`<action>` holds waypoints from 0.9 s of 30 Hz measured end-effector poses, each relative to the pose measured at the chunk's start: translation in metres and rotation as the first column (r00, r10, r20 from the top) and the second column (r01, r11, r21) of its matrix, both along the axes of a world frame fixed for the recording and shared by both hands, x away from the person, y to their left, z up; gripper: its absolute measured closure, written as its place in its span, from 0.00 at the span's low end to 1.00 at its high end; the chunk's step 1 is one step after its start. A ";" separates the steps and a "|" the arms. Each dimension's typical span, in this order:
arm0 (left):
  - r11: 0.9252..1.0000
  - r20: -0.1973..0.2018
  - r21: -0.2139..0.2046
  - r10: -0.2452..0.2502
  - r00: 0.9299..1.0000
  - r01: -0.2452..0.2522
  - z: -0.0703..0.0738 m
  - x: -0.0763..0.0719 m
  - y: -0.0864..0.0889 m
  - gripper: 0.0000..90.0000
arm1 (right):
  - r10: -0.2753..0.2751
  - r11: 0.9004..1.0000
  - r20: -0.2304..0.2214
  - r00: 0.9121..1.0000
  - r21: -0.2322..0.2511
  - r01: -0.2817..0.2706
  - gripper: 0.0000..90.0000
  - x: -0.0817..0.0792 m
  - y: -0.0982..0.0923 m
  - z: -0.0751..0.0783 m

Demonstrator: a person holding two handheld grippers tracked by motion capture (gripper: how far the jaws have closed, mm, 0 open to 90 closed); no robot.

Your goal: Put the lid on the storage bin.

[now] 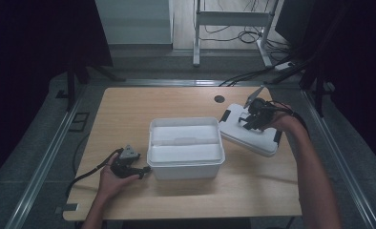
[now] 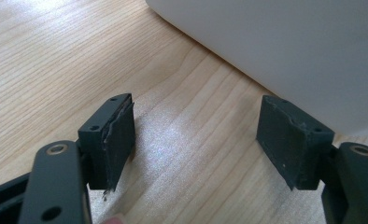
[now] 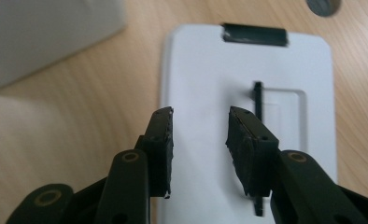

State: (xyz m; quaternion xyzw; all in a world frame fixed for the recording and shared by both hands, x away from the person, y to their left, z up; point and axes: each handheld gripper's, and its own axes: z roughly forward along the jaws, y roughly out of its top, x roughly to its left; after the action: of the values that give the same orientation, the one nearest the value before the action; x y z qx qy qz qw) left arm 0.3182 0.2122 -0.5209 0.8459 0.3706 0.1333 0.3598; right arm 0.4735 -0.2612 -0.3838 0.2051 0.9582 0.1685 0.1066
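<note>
Nearest to me, my left hand [image 1: 110,177] is resting on the wooden surface [image 1: 129,114], holding the left tongs [image 1: 143,171] low and level. In the left gripper view its jaws are standing wide apart with nothing between them, only bare wood grain showing in the gap. They are pointing toward the near left corner of the white box [image 1: 186,148], and the box's plain wall [image 2: 285,51] is sitting just beside the far jaw; I cannot tell whether that jaw is touching it

The box is sitting open in the middle of the surface, with a raised ridge running across its white inside

Farther out, my right arm is reaching along the right side of the surface, and my right hand [image 1: 282,123] is holding the right tongs [image 1: 249,120] over the white lid [image 1: 249,131], which is lying just beside the box's far right corner. In the right gripper view the lid [image 3: 205,79] is lying flat below the jaws, which are standing about half open and gripping nothing. A thin dark handle [image 3: 258,100] is running along the lid's middle, just beside the right-hand jaw, and a dark clip [image 3: 254,35] is sitting at the lid's far end

Beyond the lid, a round dark hole [image 1: 219,98] is showing in the surface near its far edge
</note>
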 end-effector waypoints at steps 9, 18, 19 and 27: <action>1.000 0.003 0.003 0.007 1.000 -0.007 0.000 -0.004 0.000 0.31 | -0.037 0.999 -0.011 0.999 -0.031 0.036 0.67 0.028 -0.008 -0.020; 1.000 0.002 0.003 0.010 1.000 -0.010 0.000 -0.005 0.000 0.31 | -0.052 0.997 -0.026 0.998 -0.060 0.050 0.68 0.045 -0.011 -0.041; 1.000 0.002 0.003 0.010 1.000 -0.010 0.000 -0.005 0.000 0.31 | -0.052 0.997 -0.030 0.998 -0.063 0.050 0.70 0.045 -0.011 -0.043; 1.000 0.002 0.003 0.007 1.000 -0.007 0.000 -0.005 0.000 0.31 | -0.043 0.993 -0.058 0.997 -0.110 0.036 0.85 0.047 -0.011 -0.051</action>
State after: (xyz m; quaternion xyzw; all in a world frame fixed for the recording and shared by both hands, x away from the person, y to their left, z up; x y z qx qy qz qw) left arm 0.3130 0.2121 -0.5209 0.8450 0.3729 0.1359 0.3584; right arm 0.5203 -0.2722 -0.4348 0.2230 0.9645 0.1074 0.0919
